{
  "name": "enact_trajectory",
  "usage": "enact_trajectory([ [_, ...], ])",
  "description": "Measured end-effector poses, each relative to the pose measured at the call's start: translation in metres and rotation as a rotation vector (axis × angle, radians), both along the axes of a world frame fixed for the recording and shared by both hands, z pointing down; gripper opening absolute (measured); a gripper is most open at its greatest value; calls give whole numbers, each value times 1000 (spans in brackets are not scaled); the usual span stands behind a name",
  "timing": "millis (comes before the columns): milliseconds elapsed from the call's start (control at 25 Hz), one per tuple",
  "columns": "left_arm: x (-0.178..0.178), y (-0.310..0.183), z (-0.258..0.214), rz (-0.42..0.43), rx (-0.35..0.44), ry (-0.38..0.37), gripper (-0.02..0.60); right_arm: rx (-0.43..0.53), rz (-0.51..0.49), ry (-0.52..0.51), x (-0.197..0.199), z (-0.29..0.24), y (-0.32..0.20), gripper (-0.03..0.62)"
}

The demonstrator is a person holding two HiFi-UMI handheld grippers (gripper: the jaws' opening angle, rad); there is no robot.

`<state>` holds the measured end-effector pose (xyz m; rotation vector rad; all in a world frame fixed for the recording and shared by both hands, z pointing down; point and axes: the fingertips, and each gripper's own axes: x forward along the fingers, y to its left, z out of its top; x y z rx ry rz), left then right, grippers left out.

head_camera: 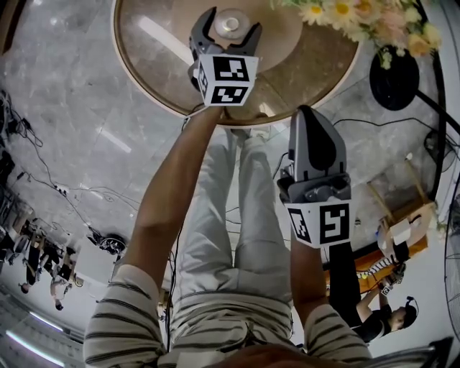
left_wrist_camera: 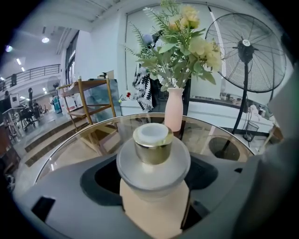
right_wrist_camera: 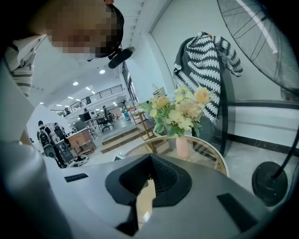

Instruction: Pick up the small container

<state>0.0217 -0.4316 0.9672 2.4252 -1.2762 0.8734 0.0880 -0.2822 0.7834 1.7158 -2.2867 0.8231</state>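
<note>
The small container [head_camera: 231,24] stands on the round glass table [head_camera: 151,65]; it has a frosted body and a gold cap with a white top. My left gripper [head_camera: 230,29] reaches over the table edge, its jaws spread wide on either side of the container without pressing on it. In the left gripper view the container [left_wrist_camera: 153,151] fills the middle, between the dark pads [left_wrist_camera: 100,175] of the left gripper [left_wrist_camera: 153,184]. My right gripper [head_camera: 307,115] hangs lower, short of the table, with its jaws together and nothing in them; the right gripper [right_wrist_camera: 150,158] points toward the table.
A pink vase [left_wrist_camera: 174,108] of yellow and white flowers [head_camera: 359,18] stands on the table's far side. A standing fan [left_wrist_camera: 245,51] and its black base [head_camera: 394,77] are beyond the table. A wooden shelf [left_wrist_camera: 93,107] stands at the left. The person's legs [head_camera: 237,215] are below.
</note>
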Motion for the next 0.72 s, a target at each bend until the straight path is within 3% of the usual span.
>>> enact_trajectory([
  [720,7,-9,10,-7,26,6,331,-20,-15,-15,4,10,0,9],
])
